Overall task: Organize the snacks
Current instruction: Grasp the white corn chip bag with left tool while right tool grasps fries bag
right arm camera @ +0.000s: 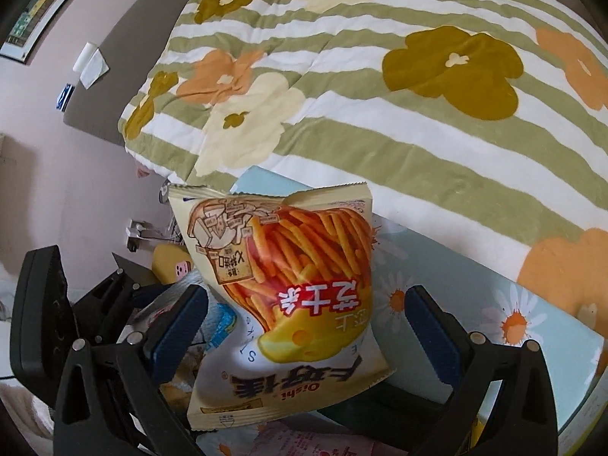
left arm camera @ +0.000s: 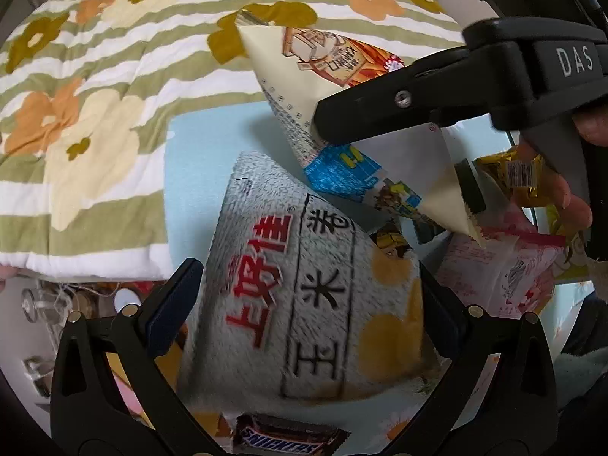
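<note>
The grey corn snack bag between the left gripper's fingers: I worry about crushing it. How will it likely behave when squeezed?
The grey corn snack bag looks puffed with air, so probably light and yielding. Its printed film may be slippery against the left gripper. The contents are likely brittle.

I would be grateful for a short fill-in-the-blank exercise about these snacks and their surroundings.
1. The chocolate bar near the grey bag reads ____.
2. The sticks bag at the right gripper pictures orange sticks and a yellow wedge of ____.
3. The striped quilt is printed with ____.

Missing words: Snickers; cheese; flowers.
</note>
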